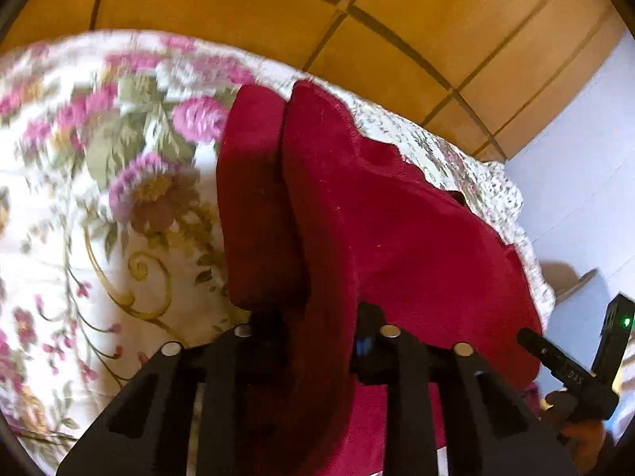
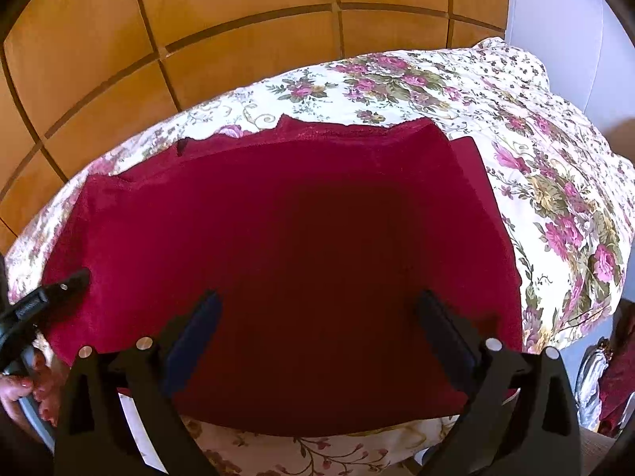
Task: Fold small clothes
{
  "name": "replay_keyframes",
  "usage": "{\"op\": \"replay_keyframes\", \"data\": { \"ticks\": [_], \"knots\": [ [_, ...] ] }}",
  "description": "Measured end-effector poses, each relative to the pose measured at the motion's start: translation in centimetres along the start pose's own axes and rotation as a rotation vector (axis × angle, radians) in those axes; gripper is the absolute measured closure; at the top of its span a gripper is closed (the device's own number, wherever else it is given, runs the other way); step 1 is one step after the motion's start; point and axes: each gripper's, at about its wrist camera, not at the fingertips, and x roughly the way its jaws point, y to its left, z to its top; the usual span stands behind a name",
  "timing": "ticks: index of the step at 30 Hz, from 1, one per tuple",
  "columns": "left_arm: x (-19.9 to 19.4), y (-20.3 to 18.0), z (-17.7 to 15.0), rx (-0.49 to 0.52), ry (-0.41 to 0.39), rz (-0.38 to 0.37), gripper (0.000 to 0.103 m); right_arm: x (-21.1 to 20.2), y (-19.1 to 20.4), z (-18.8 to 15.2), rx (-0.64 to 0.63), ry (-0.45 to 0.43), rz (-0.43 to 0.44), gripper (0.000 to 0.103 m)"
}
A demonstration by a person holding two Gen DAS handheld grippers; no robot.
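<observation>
A dark red cloth (image 2: 301,238) lies spread on a floral bedspread (image 2: 555,182). My left gripper (image 1: 317,317) is shut on one edge of the red cloth (image 1: 397,218) and holds a raised fold of it up off the bed. My right gripper (image 2: 317,317) is open, with its jaws wide apart just above the near part of the cloth, and holds nothing. The left gripper's tip also shows in the right wrist view (image 2: 59,289) at the cloth's left edge. The right gripper body shows in the left wrist view (image 1: 563,369) at the far right.
Wooden wardrobe panels (image 2: 198,39) stand behind the bed. A white wall (image 2: 563,31) is at the right. The bedspread (image 1: 99,198) stretches to the left of the cloth. Some dark red and silvery items (image 2: 607,380) sit beside the bed at the right.
</observation>
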Motion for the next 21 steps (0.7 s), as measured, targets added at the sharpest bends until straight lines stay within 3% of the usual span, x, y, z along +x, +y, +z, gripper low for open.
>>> {"op": "replay_keyframes", "data": {
  "ticks": [3, 6, 14, 21],
  "knots": [
    [-1.0, -1.1, 0.3, 0.020, -0.044, 0.002, 0.083, 2.2, 1.8, -1.1, -0.161, 0.028, -0.109, 0.002],
    [-1.9, -1.7, 0.9, 0.008, -0.071, -0.027, 0.083, 2.6, 2.5, -1.5, -0.208, -0.002, -0.146, 0.002],
    [-3.9, -2.9, 1.6, -0.006, -0.114, -0.099, 0.084, 1.1, 0.3, -0.7, -0.100, 0.026, -0.064, 0.002],
    [-5.4, -5.6, 2.2, 0.033, -0.149, -0.141, 0.084, -0.9, -0.6, 0.6, -0.069, -0.040, -0.104, 0.002]
  ]
}}
